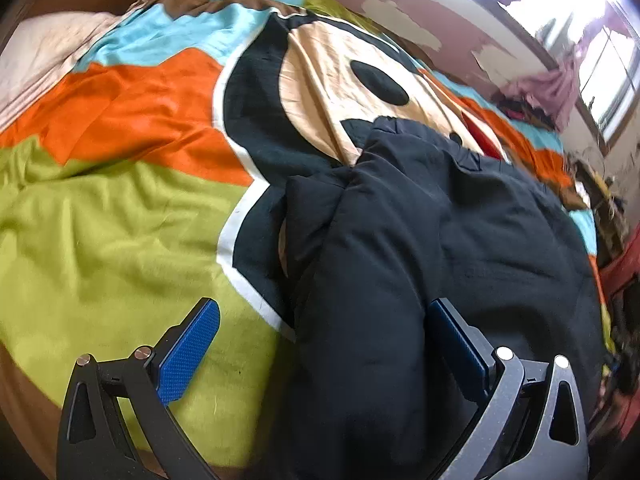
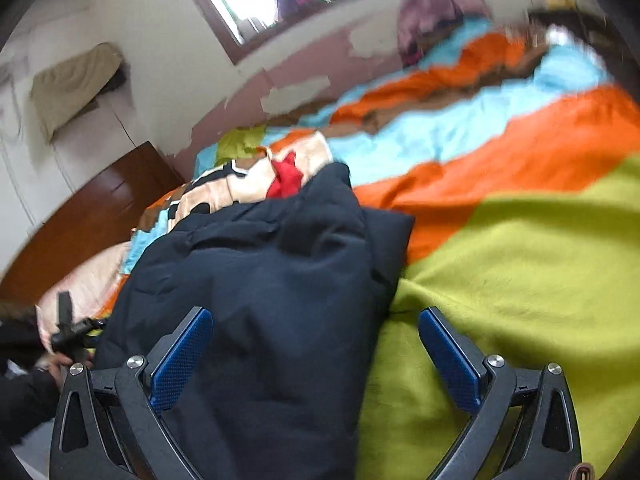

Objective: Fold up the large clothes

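A bulky dark navy padded garment [image 1: 420, 240] lies bunched on a bed with a colourful cartoon-print cover [image 1: 120, 208]. My left gripper [image 1: 324, 320] is open, its blue pads wide apart, with a thick fold of the garment running up between them. In the right wrist view the same garment [image 2: 264, 280] lies in a heap, and my right gripper [image 2: 316, 332] is open over its right edge, left pad above the dark cloth, right pad above the green part of the cover [image 2: 520, 280]. Neither gripper pinches any cloth.
A brown wooden headboard [image 2: 88, 216] stands beyond the pillow end. A peeling pink and white wall [image 2: 280, 76] with windows runs along the bed's far side. Purple cloth [image 1: 548, 88] hangs by the window. A hand in a dark sleeve [image 2: 56, 364] holds the other gripper at lower left.
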